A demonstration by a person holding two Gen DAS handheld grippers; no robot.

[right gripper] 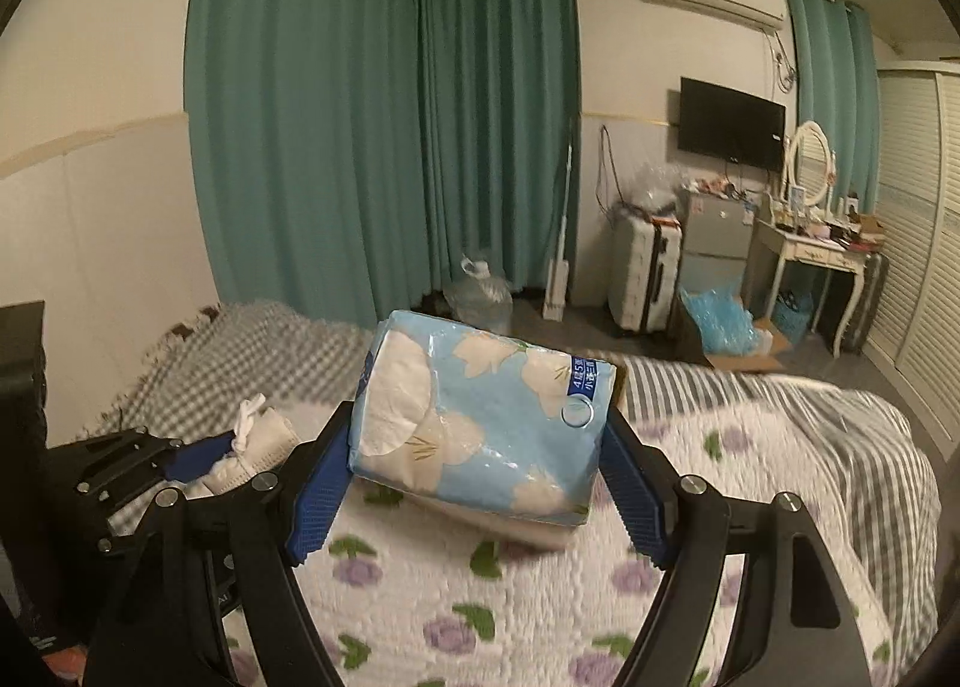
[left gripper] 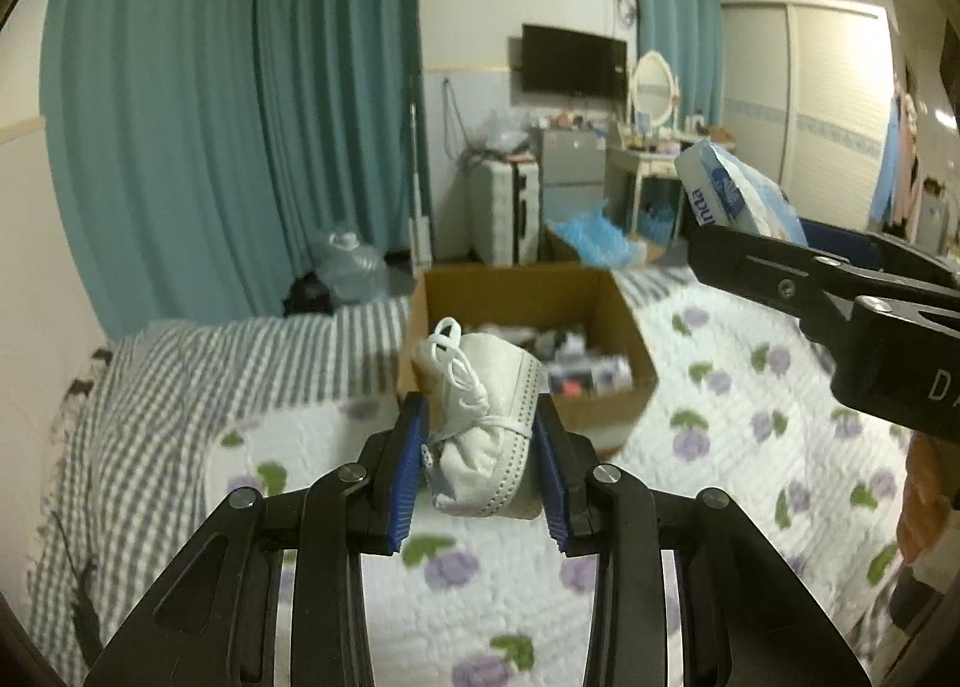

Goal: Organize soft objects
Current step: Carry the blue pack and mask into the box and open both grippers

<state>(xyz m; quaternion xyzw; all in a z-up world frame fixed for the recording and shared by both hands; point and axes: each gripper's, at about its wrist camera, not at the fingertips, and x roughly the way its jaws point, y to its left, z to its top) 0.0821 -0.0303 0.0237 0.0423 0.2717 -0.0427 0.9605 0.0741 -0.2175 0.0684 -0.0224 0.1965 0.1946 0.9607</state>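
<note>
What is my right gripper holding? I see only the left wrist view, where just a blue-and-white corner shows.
Observer: The right gripper is clamped on a tissue pack, pale blue with white flowers.
Operator: Is it resting on the bed?
Observer: No, it is held above the floral quilt.
Operator: Does that view show my left gripper too?
Observer: Yes, at lower left, the left gripper is closed on the white baby shoe.

Both tongs (left gripper: 480,471) (right gripper: 480,483) are black, silver-screwed linkages ending in ribbed blue pads (left gripper: 405,483).
</note>
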